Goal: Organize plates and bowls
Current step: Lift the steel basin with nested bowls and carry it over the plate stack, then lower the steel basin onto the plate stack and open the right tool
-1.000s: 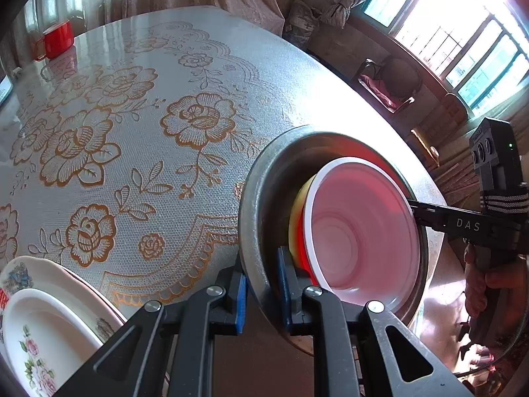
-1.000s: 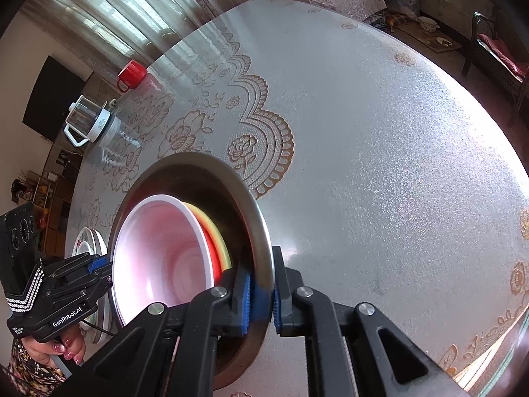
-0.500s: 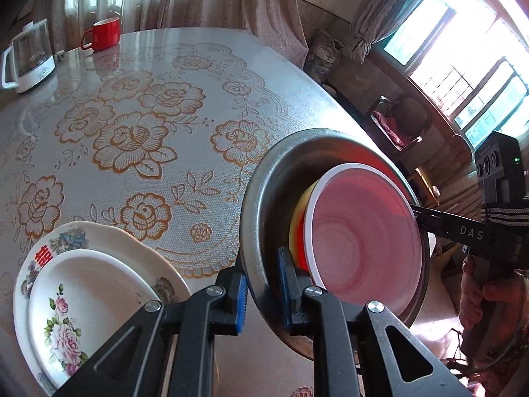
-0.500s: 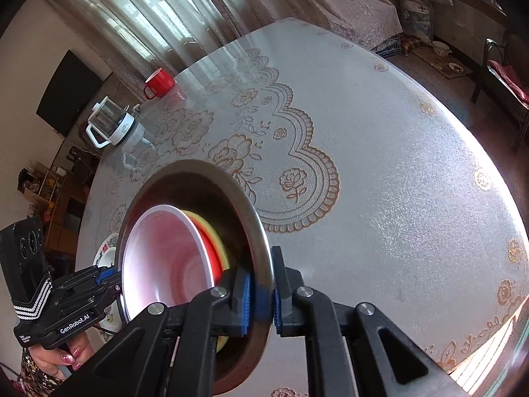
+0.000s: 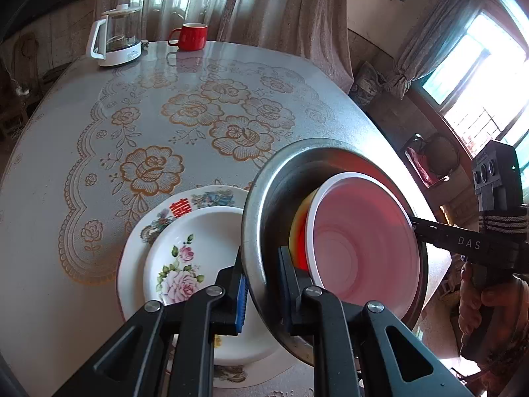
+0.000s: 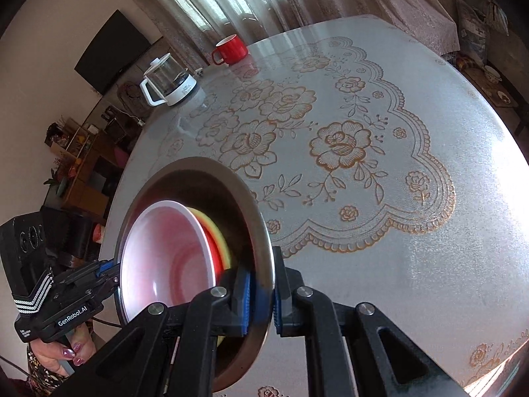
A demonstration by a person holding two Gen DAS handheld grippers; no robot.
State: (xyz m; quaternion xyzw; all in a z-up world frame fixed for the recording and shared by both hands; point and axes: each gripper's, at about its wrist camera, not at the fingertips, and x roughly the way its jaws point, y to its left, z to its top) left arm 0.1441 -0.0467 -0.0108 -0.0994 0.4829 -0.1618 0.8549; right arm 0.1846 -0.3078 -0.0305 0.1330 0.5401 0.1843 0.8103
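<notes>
My left gripper [image 5: 259, 284] and right gripper [image 6: 261, 297] each pinched the rim of a steel basin [image 5: 264, 198], low right of centre, tipped on edge. Nested inside it were pink [image 5: 363, 241], red and yellow bowls. Two floral plates [image 5: 198, 248] lay stacked beside it.

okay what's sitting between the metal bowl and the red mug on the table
Nothing stands between them: in the right wrist view, only bare flowered tablecloth runs from the metal bowl to the red mug. The kettle sits off to the side.

Black left gripper [image 5: 259, 289] with blue pads [image 5: 240, 301], silver screws.
</notes>
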